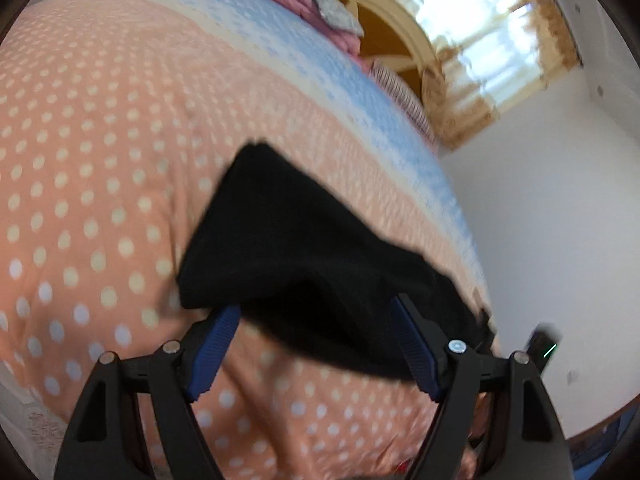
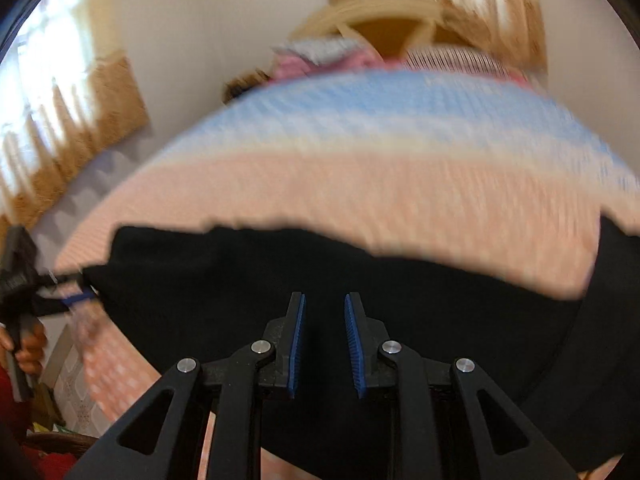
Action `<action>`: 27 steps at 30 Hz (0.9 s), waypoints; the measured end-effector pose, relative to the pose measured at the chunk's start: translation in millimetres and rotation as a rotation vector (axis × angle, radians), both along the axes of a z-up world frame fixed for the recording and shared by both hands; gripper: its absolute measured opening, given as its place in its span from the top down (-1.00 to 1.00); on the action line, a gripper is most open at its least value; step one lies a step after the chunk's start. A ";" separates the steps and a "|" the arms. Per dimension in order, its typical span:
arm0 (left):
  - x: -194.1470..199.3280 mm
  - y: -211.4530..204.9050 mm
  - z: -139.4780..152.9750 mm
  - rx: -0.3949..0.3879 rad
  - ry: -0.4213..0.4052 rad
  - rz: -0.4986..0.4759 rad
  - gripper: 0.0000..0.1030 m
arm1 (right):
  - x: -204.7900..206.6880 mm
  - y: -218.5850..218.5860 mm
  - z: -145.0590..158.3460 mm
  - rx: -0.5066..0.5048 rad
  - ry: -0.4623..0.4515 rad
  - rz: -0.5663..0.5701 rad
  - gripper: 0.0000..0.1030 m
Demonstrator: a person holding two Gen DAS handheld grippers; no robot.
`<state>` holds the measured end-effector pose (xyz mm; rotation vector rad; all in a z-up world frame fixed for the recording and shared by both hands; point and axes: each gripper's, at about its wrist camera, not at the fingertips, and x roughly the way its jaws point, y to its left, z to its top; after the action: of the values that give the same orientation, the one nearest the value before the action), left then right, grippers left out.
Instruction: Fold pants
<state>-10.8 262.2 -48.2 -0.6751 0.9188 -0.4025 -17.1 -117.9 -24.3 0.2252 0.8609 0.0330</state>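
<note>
Left wrist view: left gripper (image 1: 316,320) has jaws spread wide, black pants (image 1: 304,248) between them.
Right wrist view: right gripper (image 2: 325,340) has jaws partly apart above the pants, pinching nothing.
Pants place: on the dotted bedspread (image 1: 100,160).

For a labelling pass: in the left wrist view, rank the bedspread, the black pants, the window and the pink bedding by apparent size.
1. Bedspread
2. Black pants, close to the camera, so flattered
3. Window
4. Pink bedding, partly hidden, though clearly smallest here
</note>
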 end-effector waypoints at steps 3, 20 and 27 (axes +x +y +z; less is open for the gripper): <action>9.0 5.8 4.1 -0.027 -0.008 0.053 -0.56 | -20.1 -5.2 -17.9 0.052 -0.018 -0.021 0.58; 10.4 -1.7 -12.6 0.438 -0.092 -0.093 0.31 | -41.1 -4.6 -24.9 0.044 -0.029 -0.029 0.58; -0.7 22.6 25.4 0.711 -0.194 0.091 -0.27 | -38.7 1.7 -22.2 0.001 -0.019 -0.017 0.58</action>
<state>-11.4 284.8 -22.9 -0.0227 0.7711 -0.0406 -55.7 -116.2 -46.5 0.2328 0.8399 0.0201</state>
